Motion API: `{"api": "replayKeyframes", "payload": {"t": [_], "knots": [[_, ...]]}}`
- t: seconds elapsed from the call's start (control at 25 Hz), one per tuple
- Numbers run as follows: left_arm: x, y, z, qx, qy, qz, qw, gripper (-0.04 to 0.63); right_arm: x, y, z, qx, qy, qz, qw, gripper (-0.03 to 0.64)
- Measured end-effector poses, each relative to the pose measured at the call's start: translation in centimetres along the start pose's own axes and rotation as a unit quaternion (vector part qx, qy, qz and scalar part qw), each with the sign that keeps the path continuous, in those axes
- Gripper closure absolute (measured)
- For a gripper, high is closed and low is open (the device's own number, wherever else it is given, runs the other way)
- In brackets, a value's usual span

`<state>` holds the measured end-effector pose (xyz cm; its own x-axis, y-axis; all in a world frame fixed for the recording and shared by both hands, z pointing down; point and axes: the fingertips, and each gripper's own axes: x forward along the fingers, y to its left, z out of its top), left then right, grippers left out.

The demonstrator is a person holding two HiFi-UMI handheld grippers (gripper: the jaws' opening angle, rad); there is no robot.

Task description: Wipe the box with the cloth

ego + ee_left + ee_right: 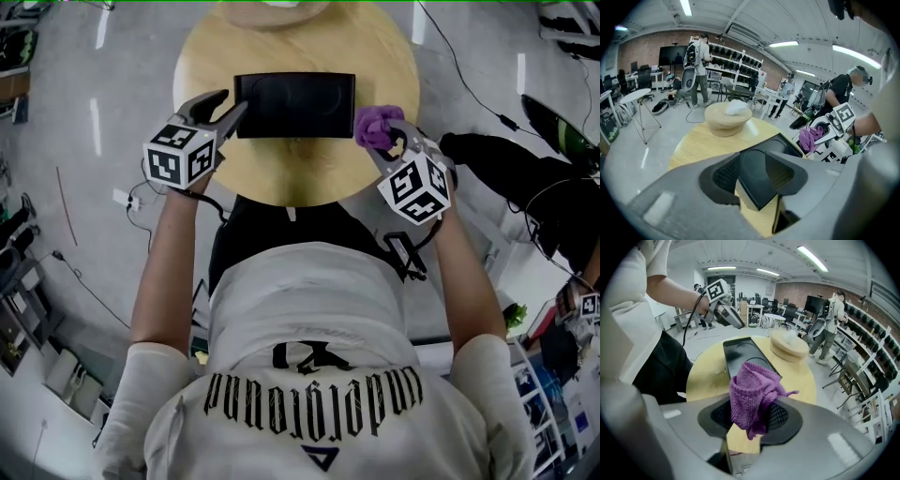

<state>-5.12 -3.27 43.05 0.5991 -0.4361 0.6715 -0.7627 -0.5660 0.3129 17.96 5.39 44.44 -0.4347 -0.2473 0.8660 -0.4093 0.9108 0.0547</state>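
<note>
Grey workshop floor spreads around a round wooden table (281,178), and I stand at its near edge. The black box (294,105) lies on the tabletop, roughly in the middle, with a long side toward me.

My left gripper (234,100) is at the box's left end. Its jaws stand wide apart. Looking along them, I see the box's near-left corner between the pads, but I cannot make out either pad pressing on it.

My right gripper (389,139) is just off the box's right end, clamped on the purple knitted cloth (377,126). The cloth bunches up above the pads and a flap hangs below them. It sits close beside the box's right edge; whether it touches the box I cannot tell.

At the far side of the table sits a low round wooden stand (727,119) with something white on top. Farther off, shelving (736,58) runs along a brick wall, and a person with a backpack (696,61) stands in front of it.
</note>
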Motion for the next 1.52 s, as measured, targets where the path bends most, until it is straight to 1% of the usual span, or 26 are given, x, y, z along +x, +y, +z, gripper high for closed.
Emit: {"api": "replayKeyframes", "payload": {"t": [0.12,0.24,0.4,0.52,0.68,0.84,0.88,0.96,1.08,1.24,1.4,1.52], "knots": [[-2.3,-1.0,2.9,0.011,-0.049,0.006,0.9987,0.447,-2.2,-0.9,2.4,0.005,-0.030,-0.016,0.999,0.479],[-4.9,-2.1,6.3,0.030,-0.099,0.016,0.9945,0.483,-4.8,-1.9,4.9,0.011,-0.064,-0.033,0.997,0.479],[-8.5,-3.8,9.8,0.050,-0.146,0.029,0.9876,0.542,-7.8,-2.4,7.5,-0.008,-0.090,-0.054,0.994,0.479],[-10.9,-4.8,12.1,0.064,-0.172,0.038,0.9823,0.561,-9.8,-2.7,9.6,-0.020,-0.108,-0.065,0.992,0.479],[-13.0,-6.0,14.8,0.089,-0.193,0.046,0.9760,0.589,-12.8,-3.9,12.8,-0.024,-0.148,-0.083,0.985,0.479],[-14.7,-7.6,16.7,0.101,-0.208,0.048,0.9718,0.589,-15.8,-4.4,15.1,0.002,-0.184,-0.092,0.979,0.479],[-15.3,-7.9,17.2,0.101,-0.214,0.049,0.9703,0.589,-16.5,-4.4,15.8,0.002,-0.192,-0.096,0.977,0.479],[-16.7,-8.5,18.5,0.105,-0.226,0.051,0.9671,0.589,-18.0,-4.5,17.5,-0.012,-0.206,-0.106,0.973,0.479],[-18.6,-9.3,20.5,0.120,-0.242,0.055,0.9612,0.589,-19.9,-5.0,19.9,-0.031,-0.226,-0.121,0.966,0.479],[-21.7,-11.5,21.5,0.122,-0.254,0.054,0.9580,0.589,-23.1,-3.8,22.5,-0.032,-0.259,-0.117,0.958,0.479],[-23.7,-12.8,23.0,0.138,-0.270,0.063,0.9507,0.589,-25.9,-4.4,25.3,-0.033,-0.310,-0.126,0.942,0.479],[-24.5,-12.8,23.0,0.139,-0.267,0.070,0.9511,0.589,-26.6,-4.8,26.5,-0.025,-0.327,-0.126,0.936,0.479]]}}
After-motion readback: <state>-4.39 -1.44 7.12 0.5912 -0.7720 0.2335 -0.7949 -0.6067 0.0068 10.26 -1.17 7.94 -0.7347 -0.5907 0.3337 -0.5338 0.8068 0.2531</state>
